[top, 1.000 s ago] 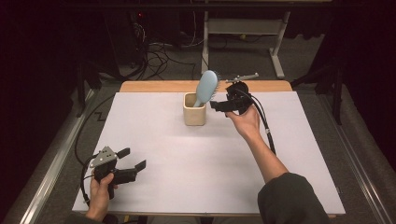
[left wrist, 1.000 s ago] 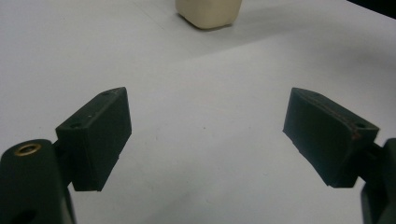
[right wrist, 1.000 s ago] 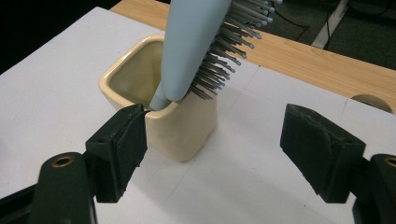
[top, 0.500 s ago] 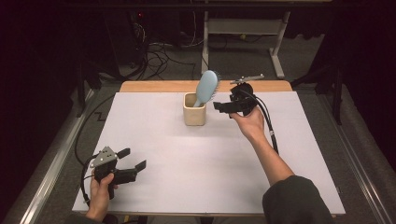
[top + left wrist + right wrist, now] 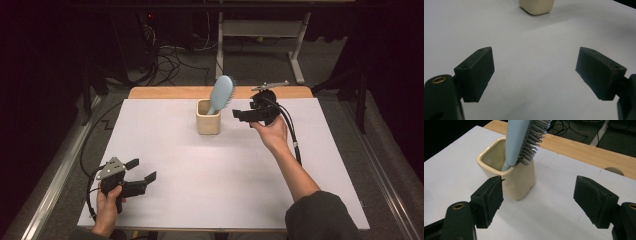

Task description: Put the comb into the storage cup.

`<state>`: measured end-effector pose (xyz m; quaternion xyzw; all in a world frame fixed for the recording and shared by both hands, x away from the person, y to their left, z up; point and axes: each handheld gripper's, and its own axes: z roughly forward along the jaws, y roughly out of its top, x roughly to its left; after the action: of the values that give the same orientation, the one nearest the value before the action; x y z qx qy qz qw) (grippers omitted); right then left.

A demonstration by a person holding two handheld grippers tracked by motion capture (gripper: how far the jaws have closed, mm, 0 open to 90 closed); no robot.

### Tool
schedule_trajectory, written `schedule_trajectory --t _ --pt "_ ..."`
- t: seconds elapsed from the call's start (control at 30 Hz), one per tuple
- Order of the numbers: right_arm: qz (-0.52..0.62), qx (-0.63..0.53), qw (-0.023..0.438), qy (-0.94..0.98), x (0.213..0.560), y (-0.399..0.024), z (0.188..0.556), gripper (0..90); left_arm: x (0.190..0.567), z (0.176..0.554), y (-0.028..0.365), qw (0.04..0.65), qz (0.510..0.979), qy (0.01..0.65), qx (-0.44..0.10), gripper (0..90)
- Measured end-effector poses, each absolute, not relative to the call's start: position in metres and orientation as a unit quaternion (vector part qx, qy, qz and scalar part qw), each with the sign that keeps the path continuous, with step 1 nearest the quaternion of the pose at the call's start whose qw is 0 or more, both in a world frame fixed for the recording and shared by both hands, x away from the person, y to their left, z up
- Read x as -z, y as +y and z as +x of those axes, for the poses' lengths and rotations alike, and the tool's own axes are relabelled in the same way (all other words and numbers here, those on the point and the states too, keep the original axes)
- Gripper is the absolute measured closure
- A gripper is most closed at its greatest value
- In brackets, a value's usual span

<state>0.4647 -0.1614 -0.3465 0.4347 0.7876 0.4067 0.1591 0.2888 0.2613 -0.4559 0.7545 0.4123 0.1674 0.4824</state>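
Cup (image 5: 520,182): cream ceramic-looking body with a smooth, softly glossy glaze, its rim rounded. Hairbrush (image 5: 516,140): pale blue plastic back, smooth and satin; grey plastic bristles with light tips. Surface (image 5: 200,170): white, matt and paper-like sheet, with a strip of bare light wood (image 5: 170,92) along the far edge. Right tongs (image 5: 537,200) and left tongs (image 5: 534,72): matt black plastic with faintly rough, worn pad faces and small brass-coloured inserts; a grey metal-looking plate tops the left tongs.

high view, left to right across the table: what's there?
left claw → cream cup → blue hairbrush standing in the cup → right claw, open, just right of the brush.
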Motion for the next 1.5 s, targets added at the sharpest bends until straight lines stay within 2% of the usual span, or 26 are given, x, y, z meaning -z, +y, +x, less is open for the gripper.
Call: schedule_trajectory --t 1.5 --pt "0.442 -0.422 0.169 0.773 0.349 -0.199 0.438 23.4 0.456 0.289 0.263 0.481 0.752 0.417 -0.170 16.2"
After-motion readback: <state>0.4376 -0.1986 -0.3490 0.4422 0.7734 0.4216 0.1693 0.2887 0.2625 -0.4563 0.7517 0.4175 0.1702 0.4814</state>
